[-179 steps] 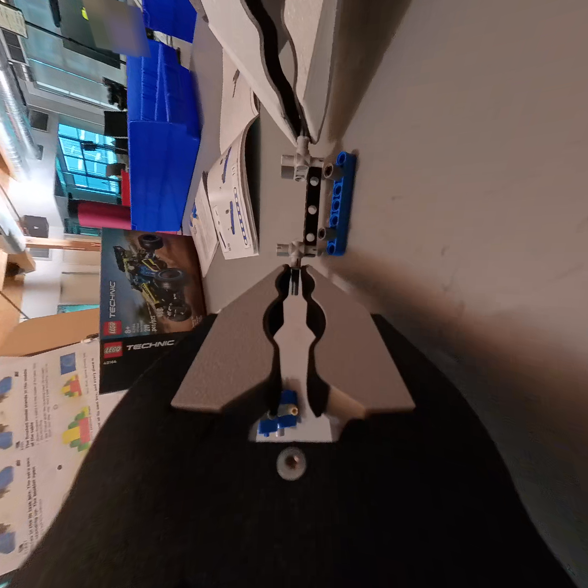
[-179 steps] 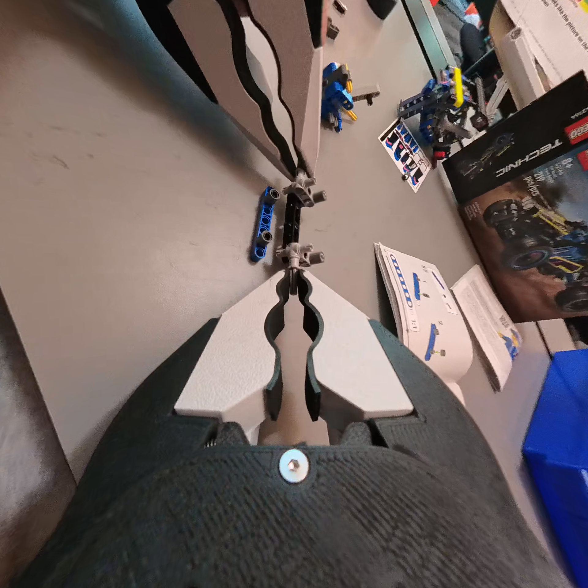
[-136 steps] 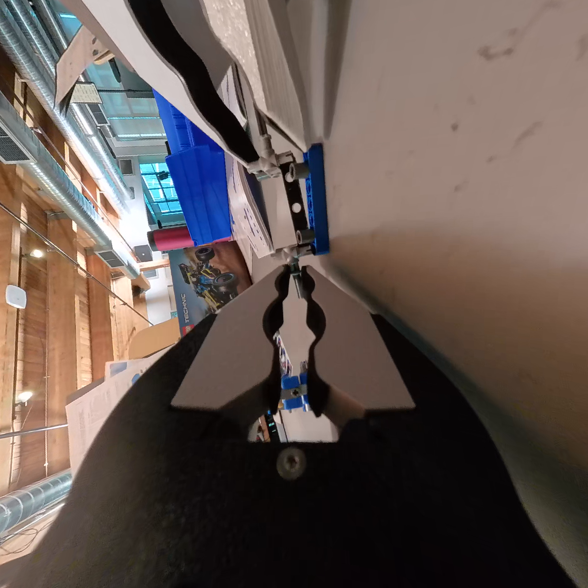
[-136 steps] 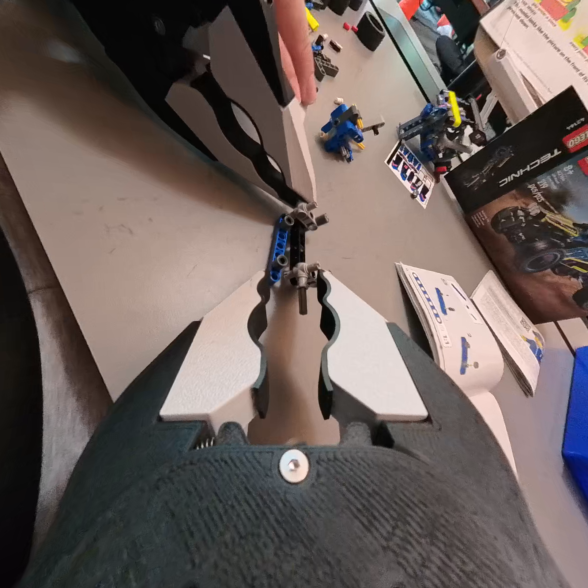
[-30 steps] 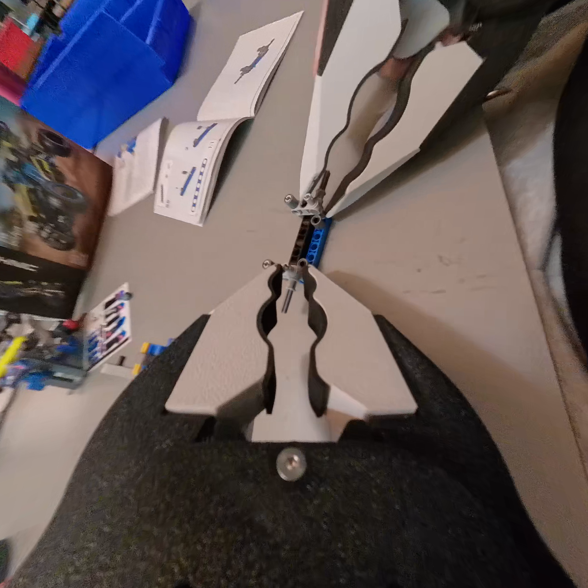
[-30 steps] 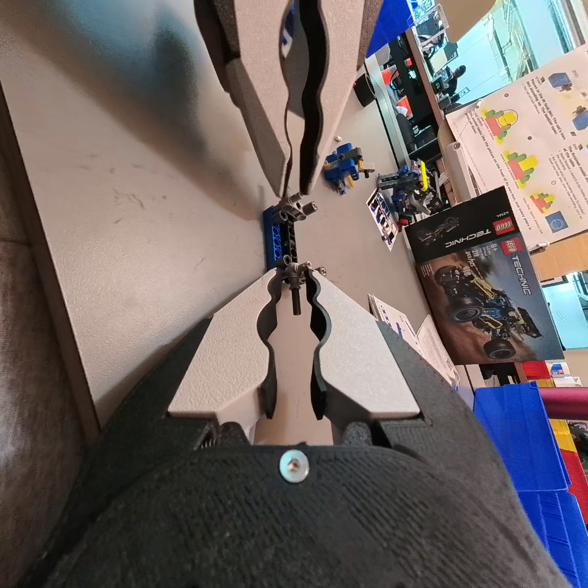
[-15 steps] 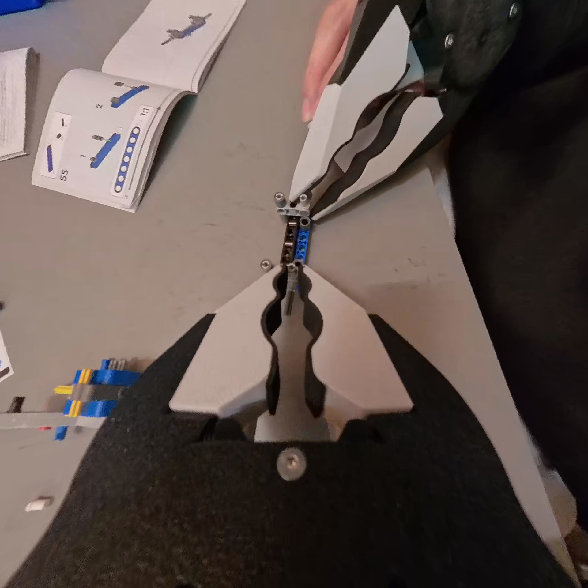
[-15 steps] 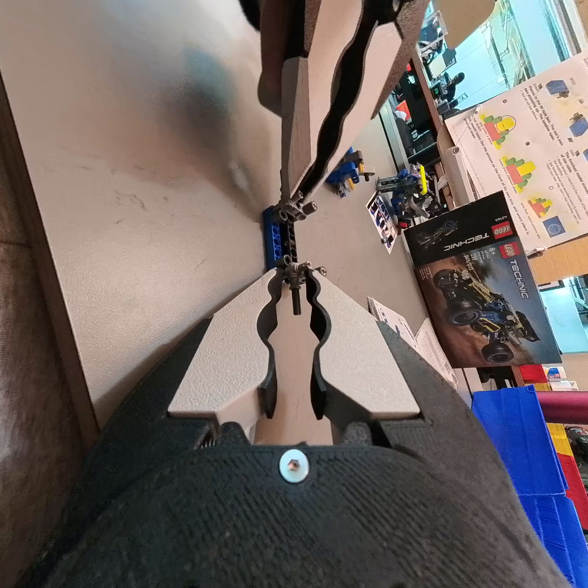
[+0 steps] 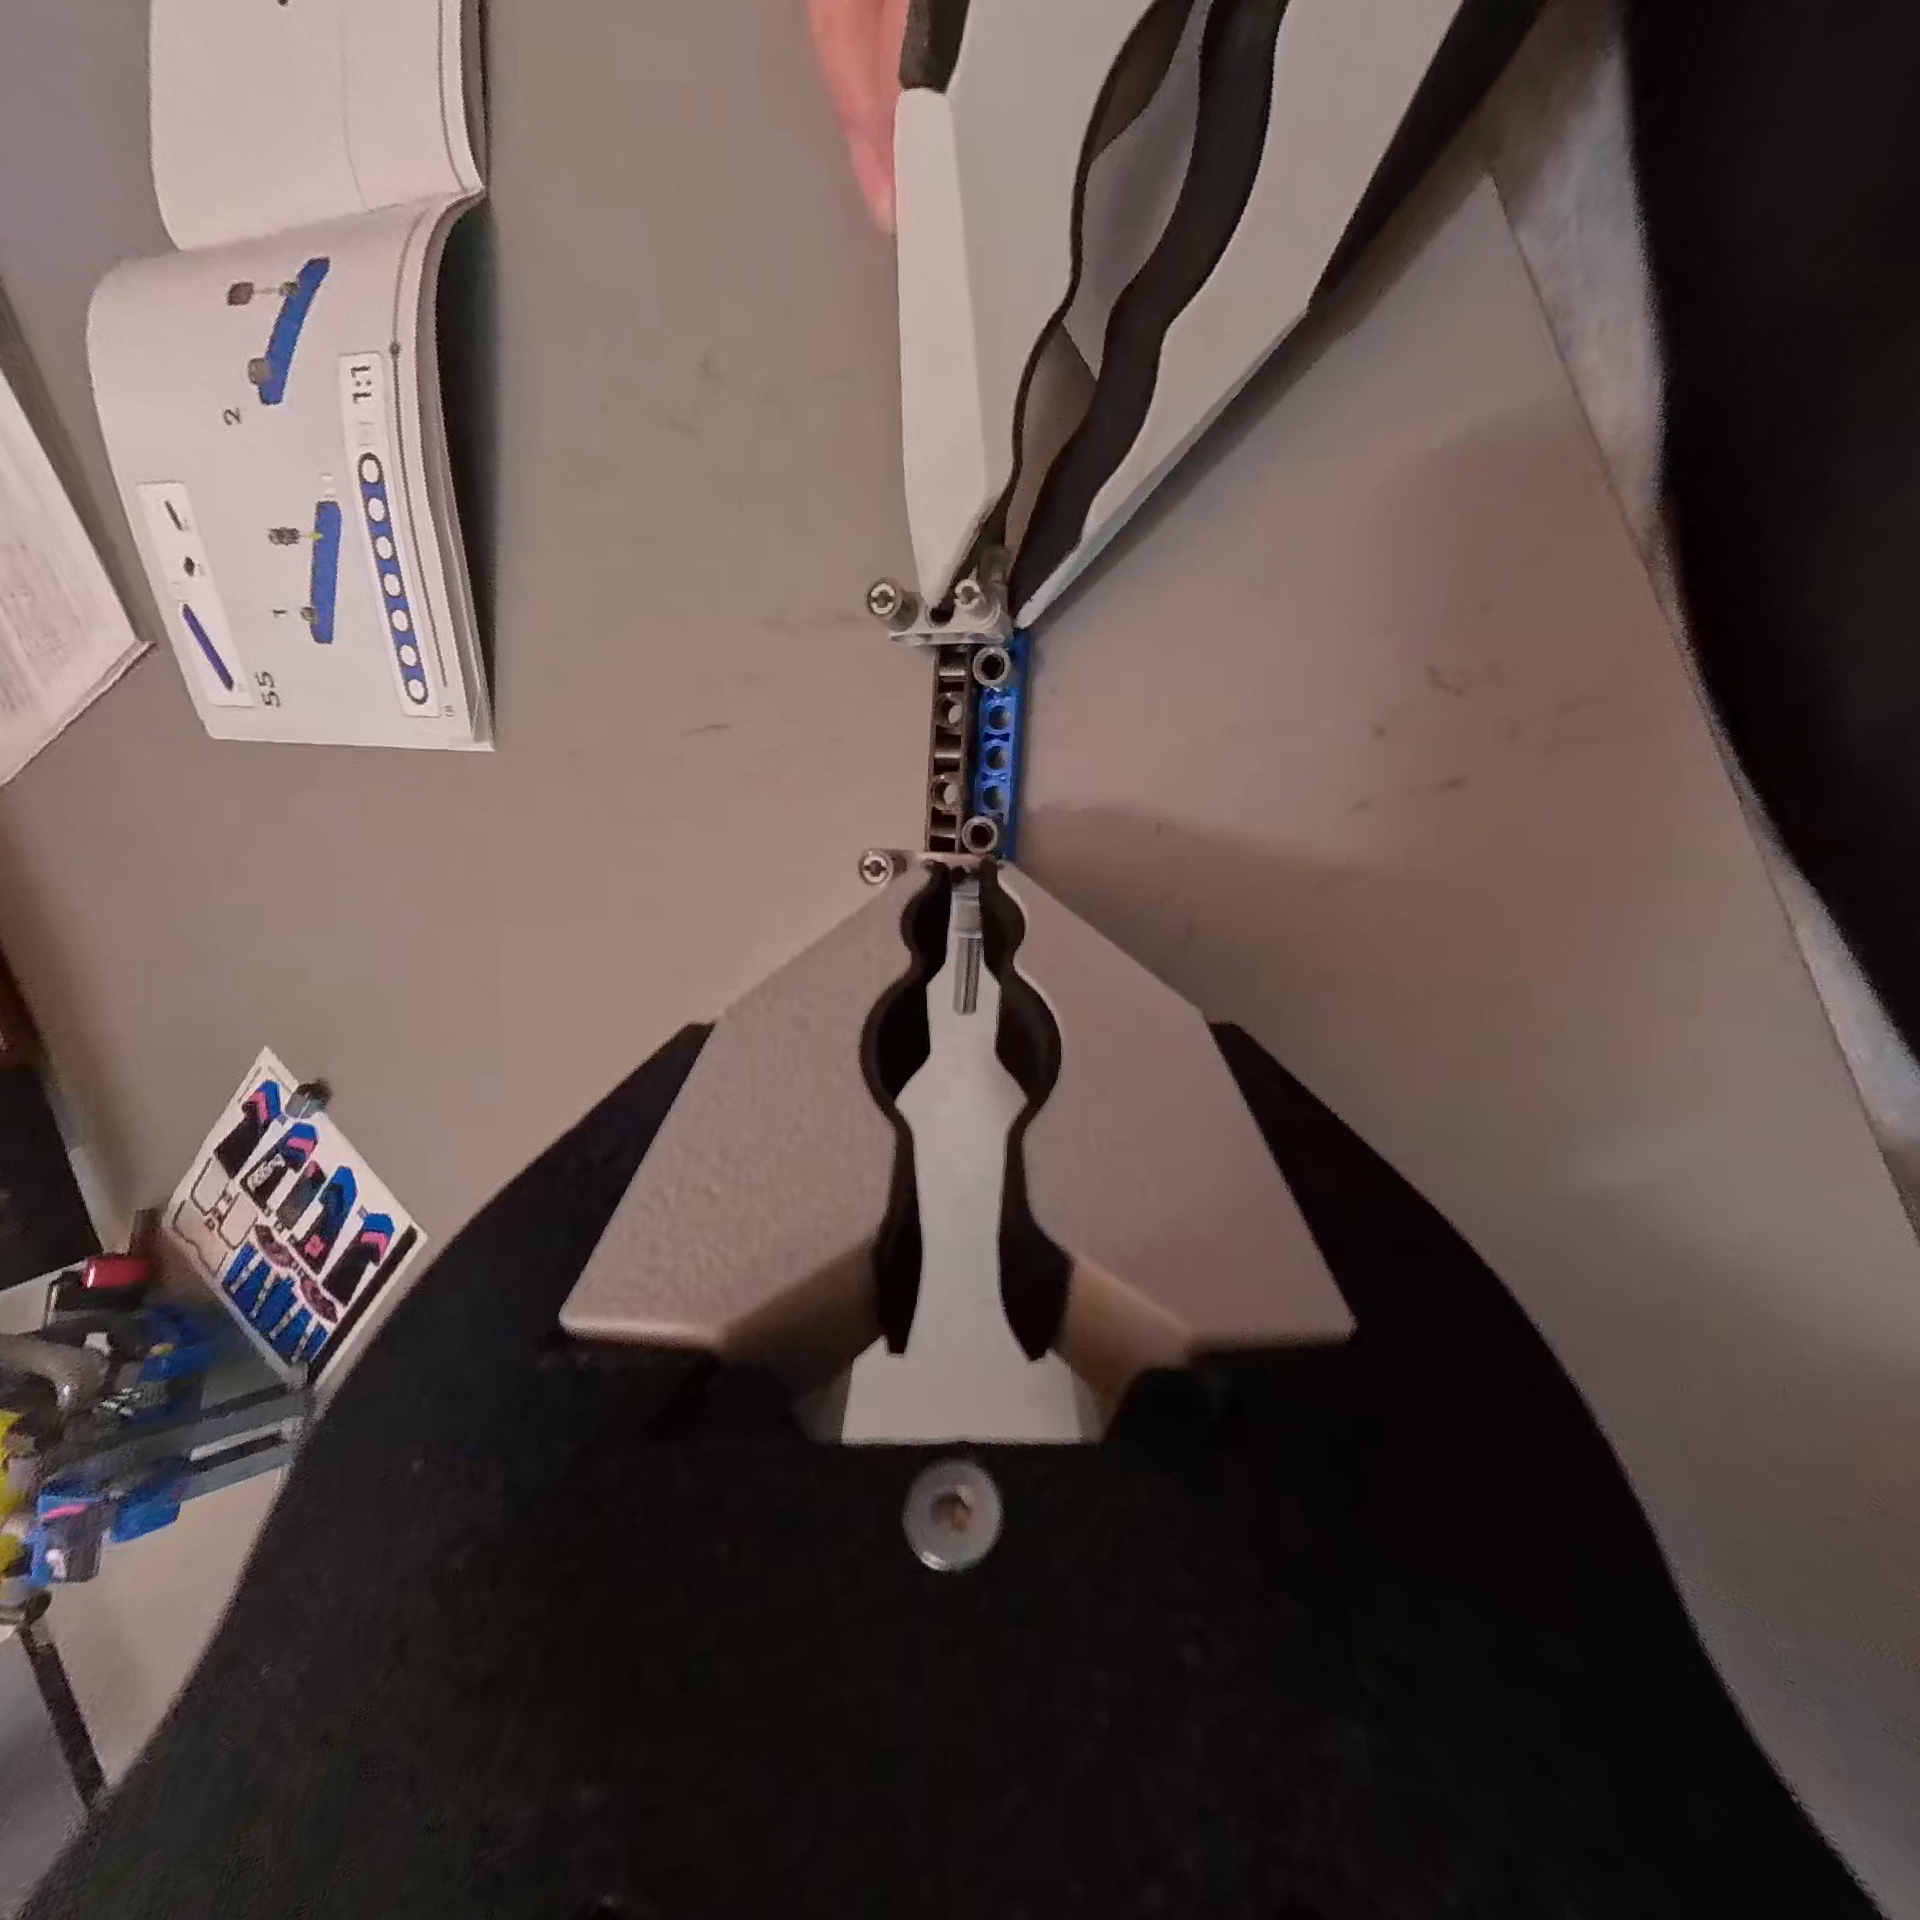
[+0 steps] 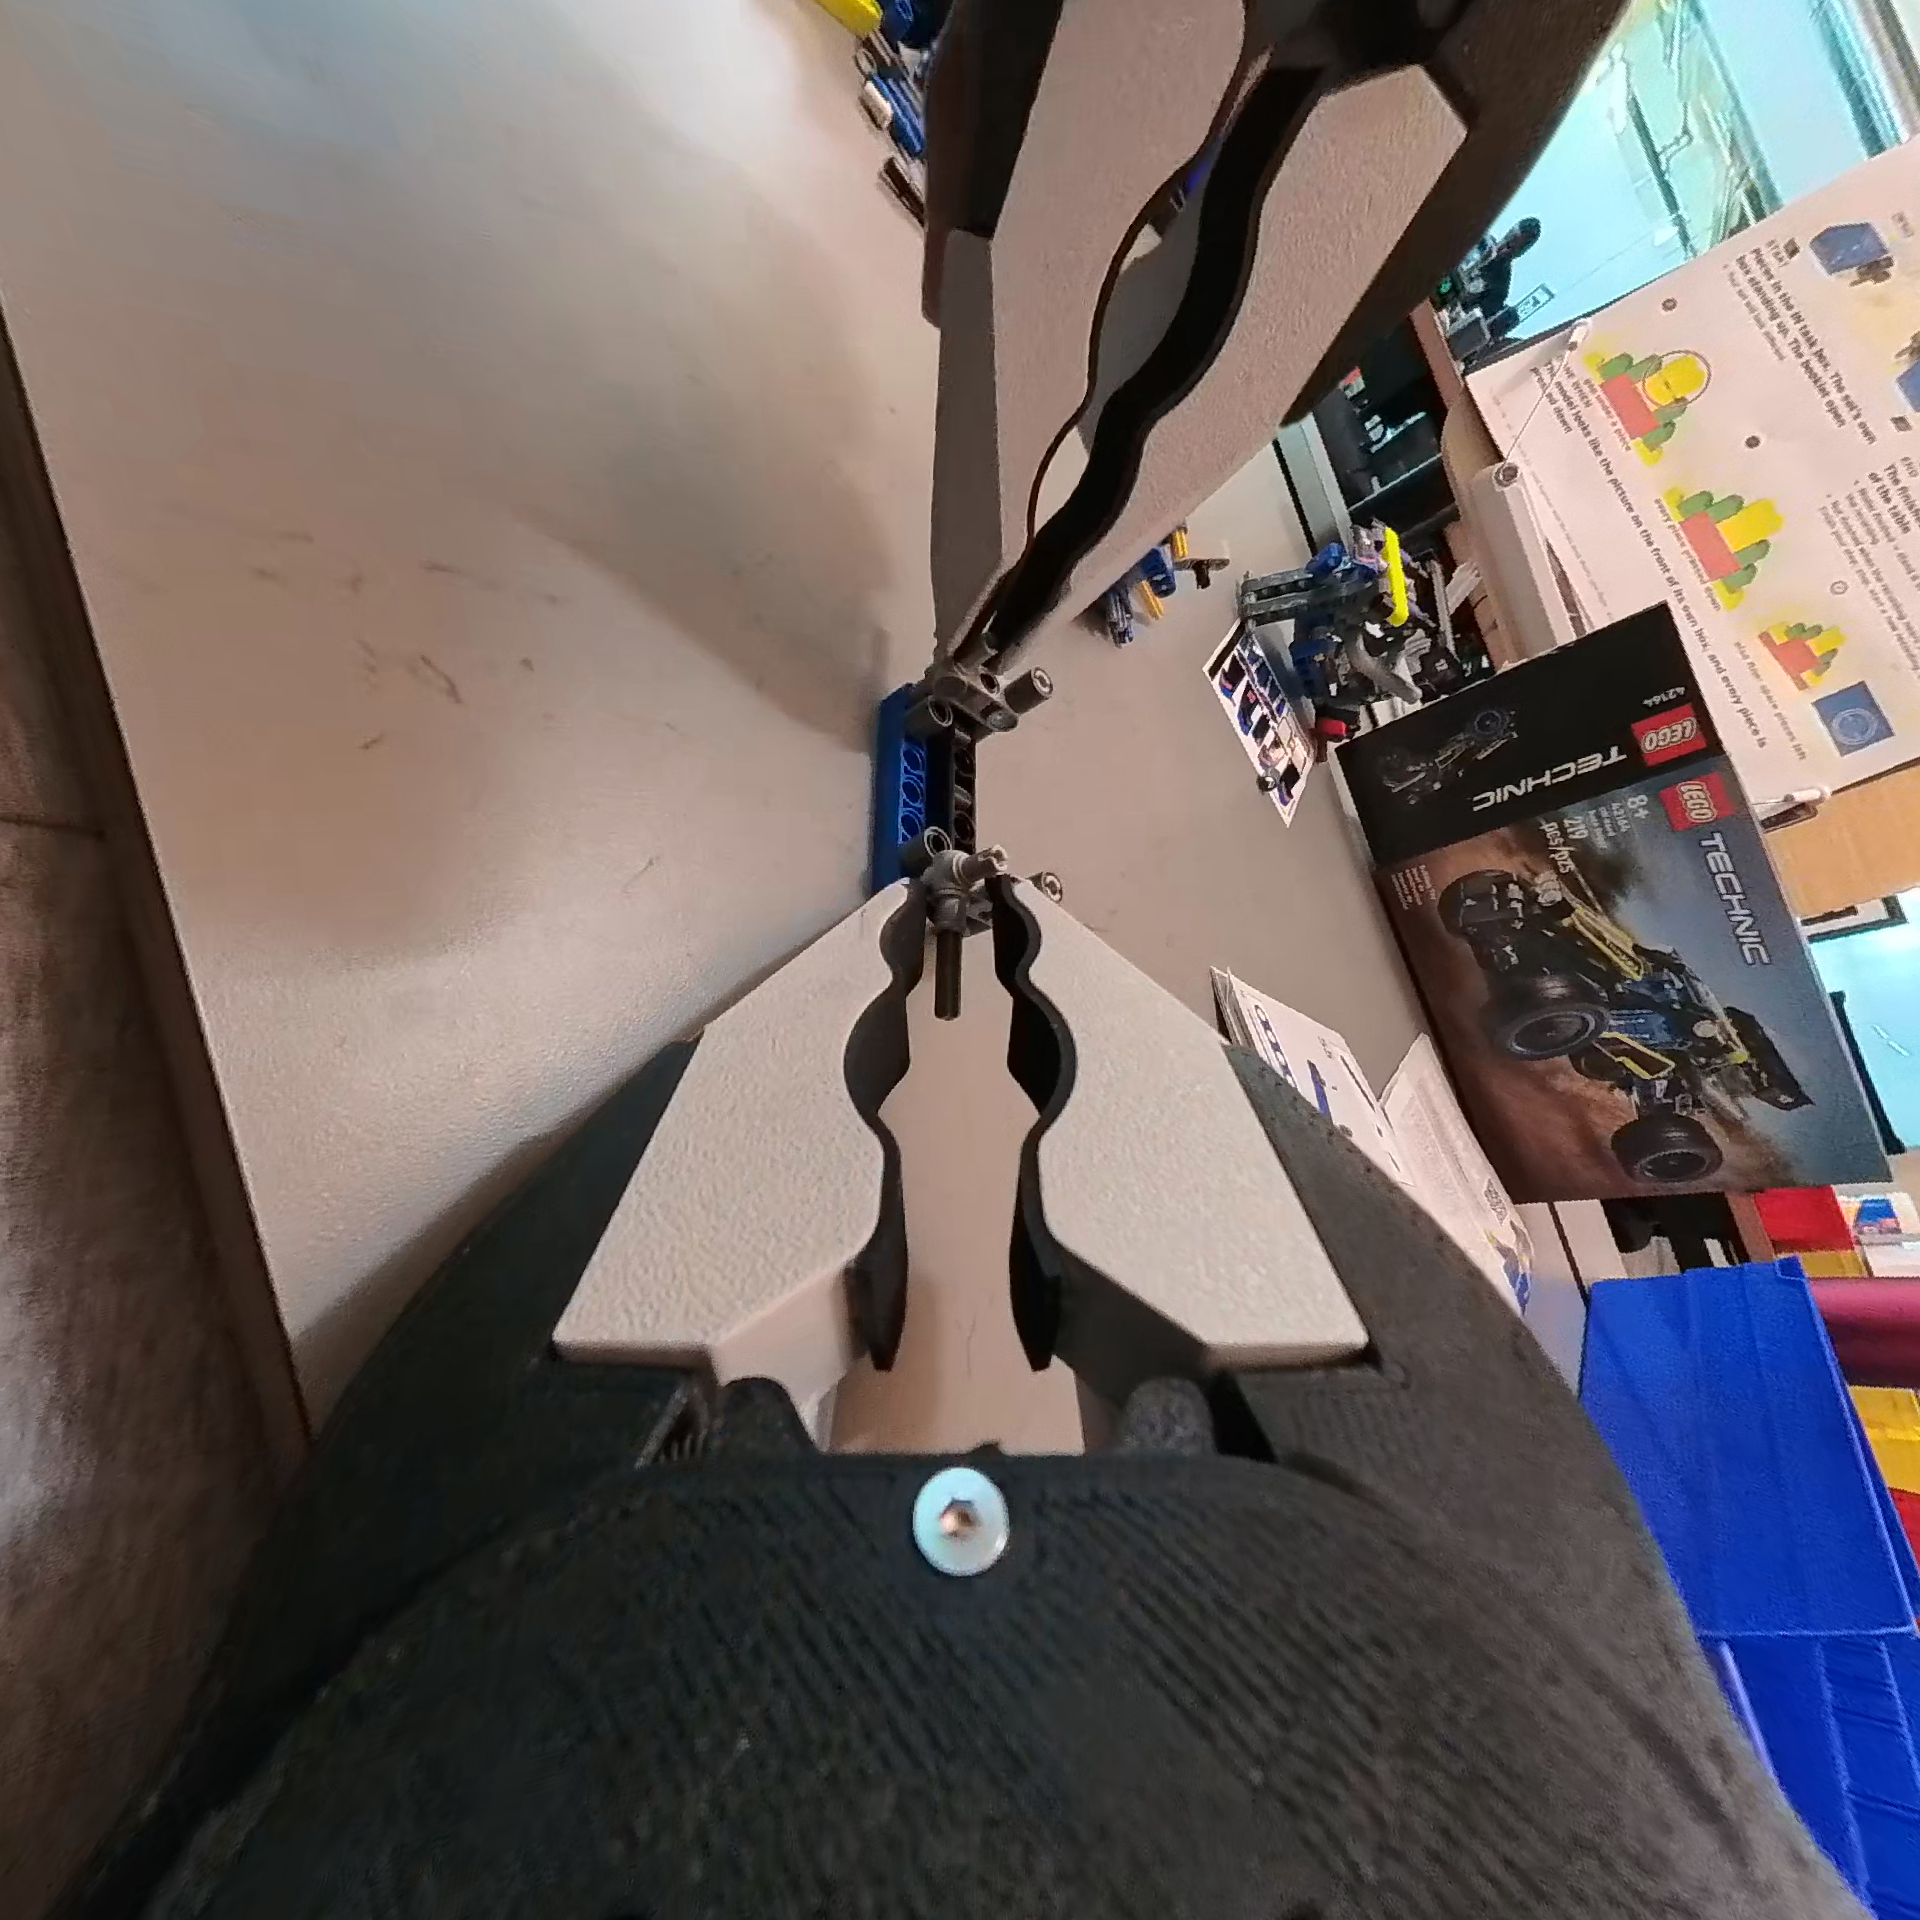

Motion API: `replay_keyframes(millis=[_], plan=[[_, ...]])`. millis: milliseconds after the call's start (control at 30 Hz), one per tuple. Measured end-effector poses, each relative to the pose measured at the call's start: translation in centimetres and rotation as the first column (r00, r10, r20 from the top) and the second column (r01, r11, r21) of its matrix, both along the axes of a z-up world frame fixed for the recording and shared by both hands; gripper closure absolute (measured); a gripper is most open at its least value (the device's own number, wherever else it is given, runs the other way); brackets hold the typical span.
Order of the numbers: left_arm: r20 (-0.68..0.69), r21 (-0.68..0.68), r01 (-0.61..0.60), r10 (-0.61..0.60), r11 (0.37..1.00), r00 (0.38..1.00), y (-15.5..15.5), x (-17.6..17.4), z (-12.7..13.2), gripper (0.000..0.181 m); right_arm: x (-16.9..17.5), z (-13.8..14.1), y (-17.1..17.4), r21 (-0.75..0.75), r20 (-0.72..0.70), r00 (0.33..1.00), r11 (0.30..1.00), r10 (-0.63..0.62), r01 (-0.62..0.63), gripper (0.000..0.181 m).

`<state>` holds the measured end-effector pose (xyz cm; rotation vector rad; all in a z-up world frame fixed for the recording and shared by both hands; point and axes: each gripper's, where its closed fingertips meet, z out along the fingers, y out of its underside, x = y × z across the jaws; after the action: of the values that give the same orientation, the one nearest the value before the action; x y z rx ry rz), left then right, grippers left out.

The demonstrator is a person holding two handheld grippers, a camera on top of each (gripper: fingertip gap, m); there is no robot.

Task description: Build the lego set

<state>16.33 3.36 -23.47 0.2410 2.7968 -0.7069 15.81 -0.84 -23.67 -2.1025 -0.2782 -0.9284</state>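
— Grey table (image 9: 665, 852), scuffed, edge running along one side. Biggest on it?

— Kit box (image 10: 1621, 935) with a buggy printed on the front, propped up at the far side in the right wrist view; blue bins (image 10: 1787, 1475) beside it.

— Next down?

— Open instruction booklet (image 9: 312, 499) lying flat, well apart from the work. Sticker sheet (image 9: 296, 1226) nearer the left camera, just beside a half-built blue and grey model (image 9: 94, 1444), blurred at the frame edge.

— And the piece being worked on?

— Small assembly (image 9: 961, 748) in the middle of the table near its edge: black beam and blue beam (image 10: 902, 784) side by side, touching, grey connectors at both ends. Blue beam seemingly against the tabletop.

— Left gripper (image 9: 961, 883)?

— Clamped on the grey axle sticking out of the near end connector, tips pinching it.

— Right gripper (image 10: 951, 899)?

— Same at the opposite end: closed around the dark axle and grey connector there. Both grippers facing each other, tip to tip, with the assembly stretched between.

— Anything smaller?

— Fingertip (image 9: 862, 135) behind the right gripper in the left wrist view. Loose bricks farther back, too small to name.
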Motion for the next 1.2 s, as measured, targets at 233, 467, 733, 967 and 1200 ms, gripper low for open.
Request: replay_keyframes(millis=[233, 467, 733, 967, 1200], plan=[[-0.096, -0.012, 0.027, -0.028, 1.0, 0.995, -0.1, 0.2, -0.1, 0.178, 0.1, -0.1, 0.0, 0.005, -0.062, 0.998, 1.0, 0.001, -0.001, 0.169], [-0.063, -0.048, 0.039, -0.042, 0.998, 0.997, -0.1, 0.0, -0.1, 0.179, -0.2, 0.3, 0.0, 0.042, -0.17, 0.985, 0.999, 0.035, -0.028, 0.17], [-0.071, -0.056, 0.027, -0.03, 0.998, 0.997, -0.2, -0.1, -0.1, 0.18, -0.2, 0.9, -0.1, 0.105, -0.335, 0.939, 0.994, 0.074, -0.041, 0.174], [-0.172, -0.063, -0.012, 0.001, 0.998, 0.985, -0.4, 0.1, -0.1, 0.18, 0.3, 1.1, -0.3, 0.127, -0.395, 0.915, 0.991, 0.081, -0.033, 0.179], [-0.218, -0.073, -0.029, 0.013, 0.997, 0.976, -0.6, 0.1, -0.1, 0.18, 0.5, 1.4, 0.2, 0.149, -0.431, 0.897, 0.988, 0.099, -0.038, 0.177]])
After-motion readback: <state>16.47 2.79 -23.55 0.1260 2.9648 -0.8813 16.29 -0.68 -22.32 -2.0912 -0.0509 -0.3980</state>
